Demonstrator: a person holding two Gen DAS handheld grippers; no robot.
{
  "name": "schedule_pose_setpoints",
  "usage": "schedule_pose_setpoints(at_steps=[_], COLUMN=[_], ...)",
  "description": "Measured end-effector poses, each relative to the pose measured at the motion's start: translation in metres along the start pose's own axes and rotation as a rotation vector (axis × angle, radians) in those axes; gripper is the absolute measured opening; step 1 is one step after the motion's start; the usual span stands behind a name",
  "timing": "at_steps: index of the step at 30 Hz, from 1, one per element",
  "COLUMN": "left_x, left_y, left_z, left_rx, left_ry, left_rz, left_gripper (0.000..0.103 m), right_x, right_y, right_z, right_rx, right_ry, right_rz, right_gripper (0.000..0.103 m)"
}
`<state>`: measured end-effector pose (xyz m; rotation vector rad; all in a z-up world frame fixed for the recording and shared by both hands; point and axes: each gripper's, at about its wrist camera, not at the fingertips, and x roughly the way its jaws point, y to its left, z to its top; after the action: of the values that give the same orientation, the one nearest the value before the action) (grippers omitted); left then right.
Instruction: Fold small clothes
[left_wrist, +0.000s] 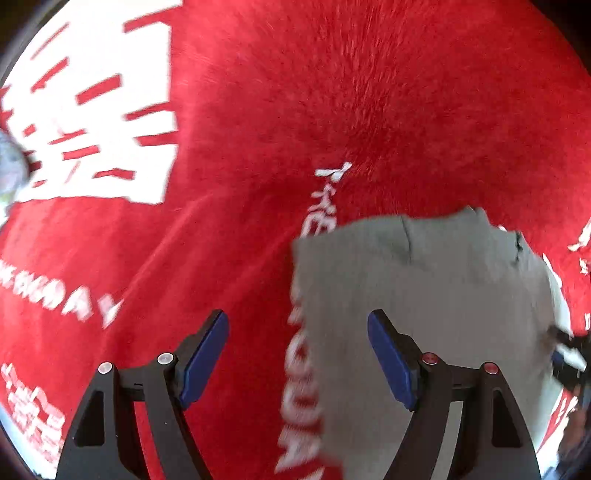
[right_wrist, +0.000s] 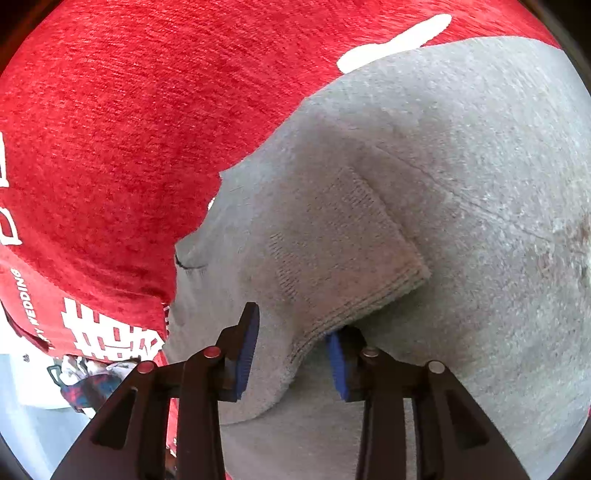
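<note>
A small grey knit garment (left_wrist: 424, 288) lies on a red cloth (left_wrist: 332, 92) with white printed lettering. My left gripper (left_wrist: 295, 317) hovers open above the garment's left edge, with nothing between its blue pads. In the right wrist view the grey garment (right_wrist: 461, 184) fills the right half, and a flap with a ribbed hem (right_wrist: 351, 258) is folded over it. My right gripper (right_wrist: 291, 321) stands at that hem. The hem's edge hangs between the jaws and drapes over the right pad (right_wrist: 336, 369). The left pad (right_wrist: 247, 350) stands apart from the fabric, so the jaws are open.
The red cloth (right_wrist: 129, 110) covers the surface all around the garment. Beyond its lower left edge lies a heap of other clothes, one of them plaid (right_wrist: 85, 391), on a pale surface. A dark blurred shape (left_wrist: 569, 354) sits at the garment's right edge.
</note>
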<state>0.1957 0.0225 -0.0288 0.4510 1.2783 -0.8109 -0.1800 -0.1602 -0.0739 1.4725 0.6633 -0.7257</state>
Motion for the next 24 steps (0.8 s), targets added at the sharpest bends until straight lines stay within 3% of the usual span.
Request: schedule_pose_setpoints(at_steps=[4, 6, 7, 8, 9, 10, 11, 13, 16, 21, 24], left_x=[0.031, 0.032, 0.031, 0.027, 0.022, 0.017, 0.012, 0.009, 0.023, 0.026, 0.02], left_y=[-0.009, -0.009, -0.009, -0.008, -0.006, -0.003, 0.001, 0.01, 0.024, 0.022, 0.014], left_z=[0.021, 0.025, 0.027, 0.028, 0.029, 0.029, 0.028, 0.023, 0.019, 0.021, 0.024], left_rx=[0.019, -0.001, -0.008, -0.015, -0.024, -0.034, -0.038, -0.039, -0.07, -0.085, -0.067], left_ry=[0.058, 0.059, 0.052, 0.037, 0.021, 0.0, -0.023, -0.043, -0.008, -0.015, -0.026], left_rz=[0.025, -0.018, -0.047, -0.043, -0.071, -0.087, -0.098, -0.096, -0.114, -0.098, -0.064], left_gripper=[0.078, 0.052, 0.024, 0.009, 0.009, 0.009, 0.009, 0.009, 0.009, 0.009, 0.009], right_x=[0.0, 0.0, 0.0, 0.0, -0.001, -0.002, -0.004, -0.006, -0.005, 0.0, -0.005], right_y=[-0.001, -0.002, -0.001, 0.001, 0.005, 0.008, 0.014, 0.029, 0.043, 0.011, -0.004], right_z=[-0.001, 0.0, 0.0, 0.0, 0.0, 0.0, 0.0, 0.001, 0.003, -0.002, -0.008], right_rx=[-0.009, -0.009, -0.012, -0.016, -0.029, -0.046, -0.071, -0.128, -0.187, -0.082, -0.025], right_ry=[0.007, 0.01, 0.01, 0.007, 0.003, -0.003, -0.008, -0.018, -0.027, -0.026, -0.023], right_rz=[0.005, 0.004, -0.003, -0.013, -0.03, -0.041, -0.047, -0.034, -0.048, -0.134, -0.115], right_gripper=[0.039, 0.039, 0.039, 0.039, 0.038, 0.018, 0.008, 0.007, 0.007, 0.008, 0.007])
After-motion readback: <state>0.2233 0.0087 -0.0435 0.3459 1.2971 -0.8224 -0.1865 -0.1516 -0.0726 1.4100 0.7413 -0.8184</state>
